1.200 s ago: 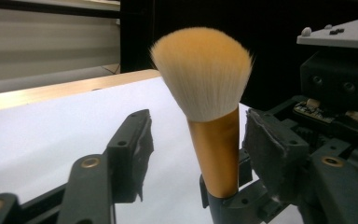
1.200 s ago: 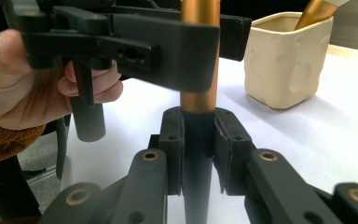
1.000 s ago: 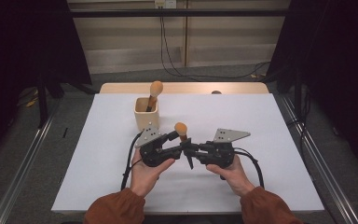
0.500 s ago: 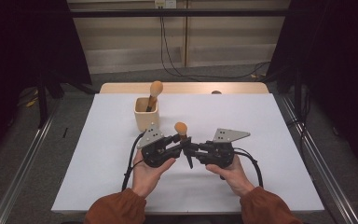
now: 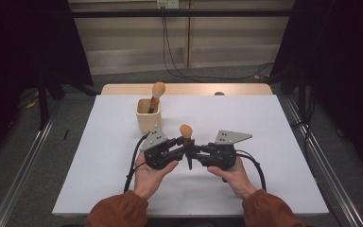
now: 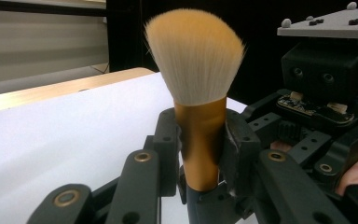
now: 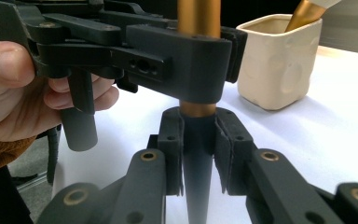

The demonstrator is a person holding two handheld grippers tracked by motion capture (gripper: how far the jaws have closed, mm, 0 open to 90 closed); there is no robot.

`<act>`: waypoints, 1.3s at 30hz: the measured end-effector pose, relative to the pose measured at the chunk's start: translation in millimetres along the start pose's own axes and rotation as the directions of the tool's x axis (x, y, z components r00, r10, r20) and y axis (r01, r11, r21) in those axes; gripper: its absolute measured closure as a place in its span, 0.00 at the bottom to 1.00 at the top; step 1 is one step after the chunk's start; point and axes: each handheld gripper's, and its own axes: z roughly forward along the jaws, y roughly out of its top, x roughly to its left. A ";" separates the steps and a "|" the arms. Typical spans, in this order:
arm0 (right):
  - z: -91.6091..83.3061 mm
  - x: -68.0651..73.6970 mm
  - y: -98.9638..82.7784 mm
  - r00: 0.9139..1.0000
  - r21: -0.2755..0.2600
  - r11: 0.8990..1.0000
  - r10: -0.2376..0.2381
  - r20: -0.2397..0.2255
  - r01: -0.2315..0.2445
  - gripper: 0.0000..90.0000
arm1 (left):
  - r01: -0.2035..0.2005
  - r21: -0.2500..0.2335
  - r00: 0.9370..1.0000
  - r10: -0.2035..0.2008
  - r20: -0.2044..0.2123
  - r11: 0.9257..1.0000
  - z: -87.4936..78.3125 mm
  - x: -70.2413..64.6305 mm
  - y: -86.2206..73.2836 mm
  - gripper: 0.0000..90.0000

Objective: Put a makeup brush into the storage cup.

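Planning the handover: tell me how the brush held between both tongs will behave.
The brush looks stiff: its handle stays straight. Its smooth gold ferrule may slip. The bristle head is soft, and the tapered handle would likely roll if dropped.

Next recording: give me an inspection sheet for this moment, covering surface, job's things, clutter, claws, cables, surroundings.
Surface: white table top, wooden strip along the far edge.
Job's things: makeup brush held upright between both claws, bristles up; cream cup behind it holds a second brush.
Clutter: nothing seen.
Claws: left claw has just closed on the gold ferrule; right claw shut on the dark handle below.
Cables: one trails from each claw; more on the floor behind.
Surroundings: dark curtains, floor rails.
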 end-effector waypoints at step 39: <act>-7.5 -1.5 3.9 0.992 -0.001 1.000 -0.010 0.130 0.011 0.00 | -0.003 0.010 1.000 0.003 -0.012 1.000 -8.3 7.5 1.2 0.78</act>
